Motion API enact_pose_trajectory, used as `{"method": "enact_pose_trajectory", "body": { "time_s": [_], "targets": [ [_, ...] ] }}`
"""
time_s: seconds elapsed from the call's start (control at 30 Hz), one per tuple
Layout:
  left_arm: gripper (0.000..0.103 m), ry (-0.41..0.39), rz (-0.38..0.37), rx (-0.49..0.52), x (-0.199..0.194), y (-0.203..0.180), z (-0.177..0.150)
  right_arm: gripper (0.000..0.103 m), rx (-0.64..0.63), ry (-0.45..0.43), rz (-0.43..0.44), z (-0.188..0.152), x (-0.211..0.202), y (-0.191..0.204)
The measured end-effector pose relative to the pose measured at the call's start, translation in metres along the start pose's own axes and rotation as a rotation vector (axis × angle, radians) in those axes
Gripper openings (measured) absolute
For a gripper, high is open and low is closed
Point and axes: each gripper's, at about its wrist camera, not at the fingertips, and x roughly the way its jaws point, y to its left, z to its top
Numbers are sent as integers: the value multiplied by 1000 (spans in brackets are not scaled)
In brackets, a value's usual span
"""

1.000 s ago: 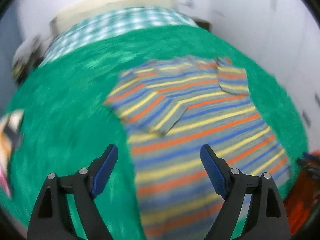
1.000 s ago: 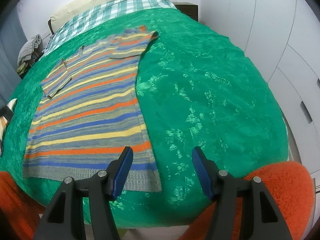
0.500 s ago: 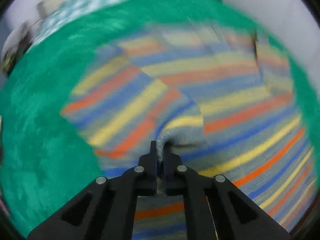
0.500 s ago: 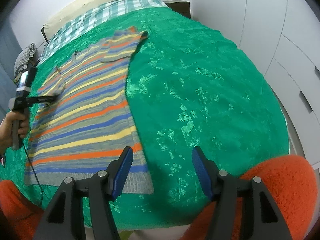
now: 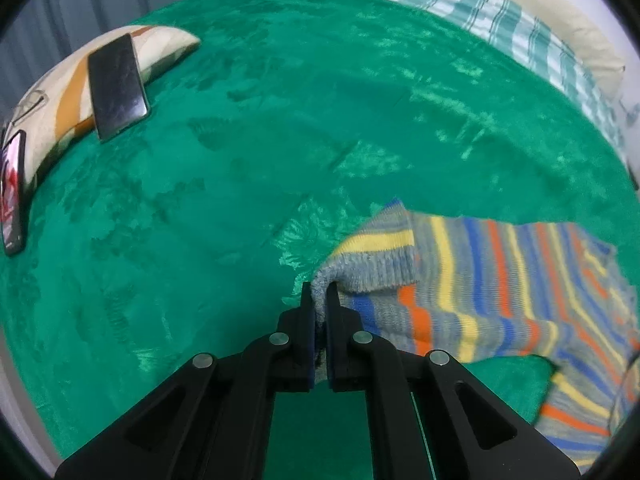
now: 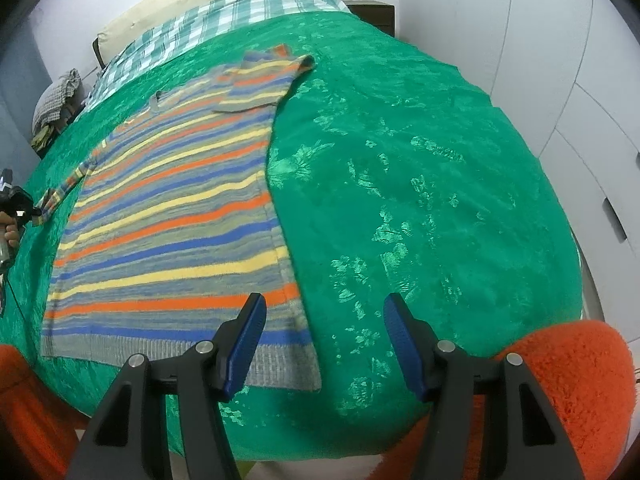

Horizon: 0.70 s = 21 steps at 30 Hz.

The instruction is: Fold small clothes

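A striped sweater [image 6: 168, 216] in grey, orange, yellow and blue lies flat on the green bedspread [image 6: 420, 184]. Its right sleeve [image 6: 264, 80] is folded in over the chest. My left gripper [image 5: 319, 292] is shut on the cuff of the left sleeve [image 5: 372, 256] and holds it stretched out sideways, away from the body. In the right wrist view that gripper [image 6: 24, 210] shows at the far left edge, held by a hand. My right gripper [image 6: 322, 322] hangs open over the sweater's lower right hem corner, with nothing between its fingers.
A patterned pillow [image 5: 60, 92] at the left carries a dark phone [image 5: 116, 88]; a second phone [image 5: 12, 192] lies beside it. A checked sheet [image 6: 216, 24] and cream pillow [image 6: 192, 0] lie at the head. White cupboards [image 6: 560, 80] stand right. Orange fleece [image 6: 560, 384] fills the near edge.
My left gripper closed on the folded-in left sleeve's cuff and pulled it outward to the left, unfolding the sleeve. The right gripper stayed put and open.
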Motion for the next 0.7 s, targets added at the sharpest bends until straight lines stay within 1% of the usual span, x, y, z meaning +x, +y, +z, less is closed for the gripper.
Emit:
{"method": "enact_pose_trajectory", "body": {
  "time_s": [0.03,0.07,0.1,0.13,0.17,0.2,0.23,0.27,0.3,0.33,0.4,0.43,0.47,0.5,0.57,0.6,0.63,0.67,0.7],
  "targets": [
    [2,6,8,8,5,-8,2,61,1,2,3,1,0,0],
    [4,15,17,23,10,-11,1,61,0,6,9,4,-2,0],
    [9,23,27,39,14,-15,-1,61,-15,5,18,10,-3,1],
    [16,18,34,52,13,-16,-3,61,-58,-1,23,20,-4,5],
    [44,12,47,60,9,-20,-3,61,-124,-11,19,35,-6,11],
    [58,3,70,71,5,-19,-6,62,-183,-26,8,48,-7,17],
    [76,-26,74,83,-7,-14,-13,71,-252,-47,-6,67,-6,25],
    [78,-49,62,90,-13,-11,-18,82,-319,-74,-8,89,-4,35],
    [78,-74,35,107,-27,-5,-30,85,-365,-98,-2,104,-2,43],
    [78,-79,19,119,-36,-2,-39,86,-437,-140,0,123,4,56],
    [78,-94,-17,144,-56,5,-61,86,-608,-189,1,157,30,89],
    [79,-106,-32,154,-67,9,-75,86,-664,-188,24,169,44,102],
    [81,-119,-41,163,-77,14,-89,85,-716,-173,55,181,64,117],
    [82,-128,-43,167,-80,17,-97,85,-756,-147,70,191,87,132],
    [85,-149,-36,182,-86,25,-119,84,-793,-81,53,203,134,149],
    [85,-159,-15,201,-85,29,-133,84,-785,-39,34,208,158,152],
    [85,-154,9,219,-81,30,-138,74,-740,26,26,215,184,149],
    [85,-137,45,238,-73,32,-142,49,-677,69,53,223,196,141],
    [84,-117,73,252,-67,32,-142,35,-598,67,82,233,197,129]
  ]
}}
